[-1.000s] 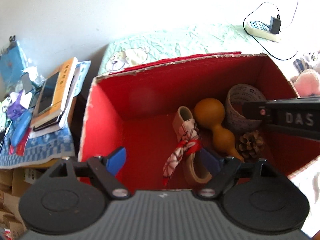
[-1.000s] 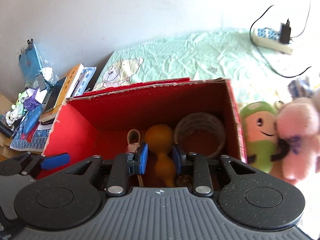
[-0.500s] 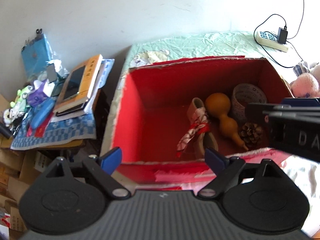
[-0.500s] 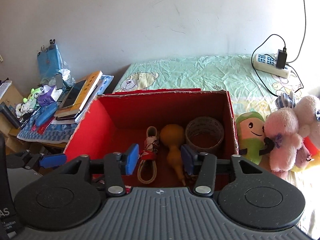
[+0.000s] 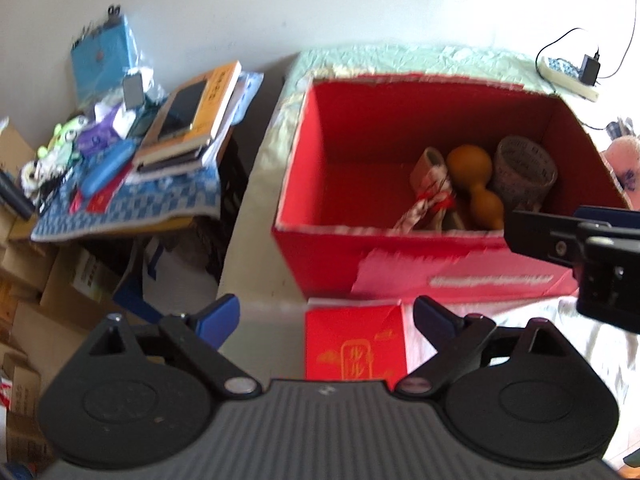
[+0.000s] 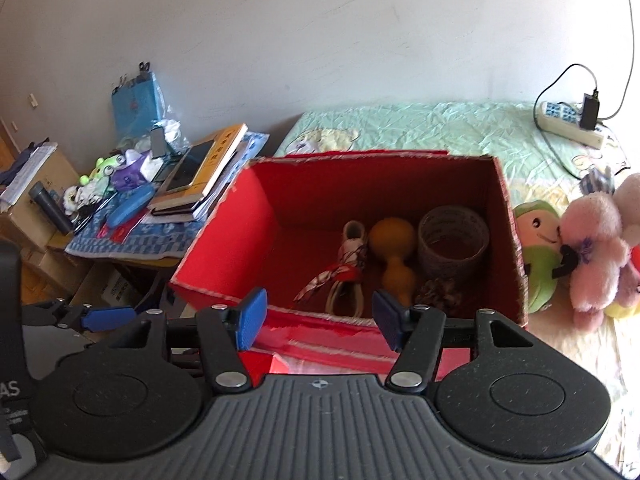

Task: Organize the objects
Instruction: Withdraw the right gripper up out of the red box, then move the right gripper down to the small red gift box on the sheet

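Observation:
A red cardboard box (image 5: 340,176) (image 6: 240,220) stands open on the bed. Inside lie an orange gourd (image 5: 472,178) (image 6: 394,248), a patterned ring-shaped roll (image 5: 524,172) (image 6: 452,240), a beige strap with a red-white ribbon (image 5: 430,188) (image 6: 348,268) and a pine cone (image 6: 438,292). My left gripper (image 5: 326,316) is open and empty, held back from the box's near wall. My right gripper (image 6: 318,316) is open and empty, just in front of the box; its side also shows in the left wrist view (image 5: 576,236).
A red flap with gold print (image 5: 354,344) lies in front of the box. Plush toys (image 6: 580,248) sit right of it. A power strip with charger (image 6: 568,120) lies on the bedsheet. A cluttered side table with books (image 6: 196,172) stands left, cardboard boxes (image 5: 24,264) below.
Both grippers have pulled back and up out of the box. The right gripper's jaws have opened wide from nearly shut around the gourd, which stays in the box.

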Demonstrator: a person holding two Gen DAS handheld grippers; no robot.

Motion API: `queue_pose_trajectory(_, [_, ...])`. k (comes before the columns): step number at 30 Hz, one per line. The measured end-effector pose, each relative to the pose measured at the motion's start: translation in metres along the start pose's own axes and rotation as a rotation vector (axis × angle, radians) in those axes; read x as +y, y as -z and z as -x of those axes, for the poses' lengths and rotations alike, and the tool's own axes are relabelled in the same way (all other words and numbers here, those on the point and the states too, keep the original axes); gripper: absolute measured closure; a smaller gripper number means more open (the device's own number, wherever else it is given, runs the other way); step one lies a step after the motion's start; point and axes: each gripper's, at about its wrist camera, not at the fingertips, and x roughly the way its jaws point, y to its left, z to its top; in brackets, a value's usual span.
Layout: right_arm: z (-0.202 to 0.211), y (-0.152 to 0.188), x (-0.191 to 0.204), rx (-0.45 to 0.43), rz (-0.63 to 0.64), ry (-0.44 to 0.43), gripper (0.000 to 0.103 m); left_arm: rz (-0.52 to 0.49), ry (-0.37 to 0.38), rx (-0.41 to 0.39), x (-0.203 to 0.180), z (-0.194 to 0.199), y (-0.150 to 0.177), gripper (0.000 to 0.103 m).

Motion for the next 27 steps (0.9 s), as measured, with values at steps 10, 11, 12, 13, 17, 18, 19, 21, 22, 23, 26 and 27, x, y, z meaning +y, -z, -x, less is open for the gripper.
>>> queue_pose_trajectory(10, [-0.028,0.021,-0.002,0.146,-0.053,-0.006,0.042,0.027,0.011,0.087,0.006,-0.024,0.02,0.009])
queue_pose_trajectory(11, [-0.03,0.023,-0.002,0.157,-0.058,-0.001,0.042,0.03,0.013,0.095,0.006,-0.026,0.021,0.009])
queue_pose_trajectory(12, [-0.032,0.026,-0.003,0.166,-0.061,0.002,0.042,0.03,0.013,0.102,0.005,-0.028,0.022,0.009])
queue_pose_trajectory(13, [-0.034,0.027,-0.003,0.176,-0.063,0.004,0.042,0.03,0.012,0.107,0.005,-0.03,0.024,0.009])
queue_pose_trajectory(17, [-0.039,0.03,-0.006,0.208,-0.077,0.007,0.042,0.029,0.02,0.132,0.003,-0.038,0.028,0.009])
queue_pose_trajectory(18, [-0.041,0.03,-0.007,0.215,-0.08,0.008,0.042,0.029,0.022,0.137,0.002,-0.04,0.029,0.009])
queue_pose_trajectory(19, [-0.042,0.03,-0.008,0.221,-0.083,0.009,0.042,0.028,0.023,0.143,0.001,-0.042,0.03,0.009])
queue_pose_trajectory(21, [-0.046,0.03,-0.01,0.232,-0.089,0.008,0.041,0.03,0.027,0.155,0.0,-0.045,0.031,0.008])
queue_pose_trajectory(22, [-0.048,0.029,-0.011,0.239,-0.091,0.007,0.041,0.032,0.031,0.161,0.0,-0.046,0.032,0.007])
queue_pose_trajectory(23, [-0.049,0.029,-0.011,0.242,-0.093,0.004,0.041,0.032,0.034,0.164,0.0,-0.048,0.032,0.006])
queue_pose_trajectory(26, [-0.054,0.029,-0.011,0.254,-0.09,0.0,0.041,0.03,0.032,0.172,0.0,-0.052,0.034,0.006])
queue_pose_trajectory(27, [-0.057,0.029,-0.011,0.261,-0.092,-0.002,0.041,0.03,0.035,0.175,0.0,-0.054,0.034,0.006])
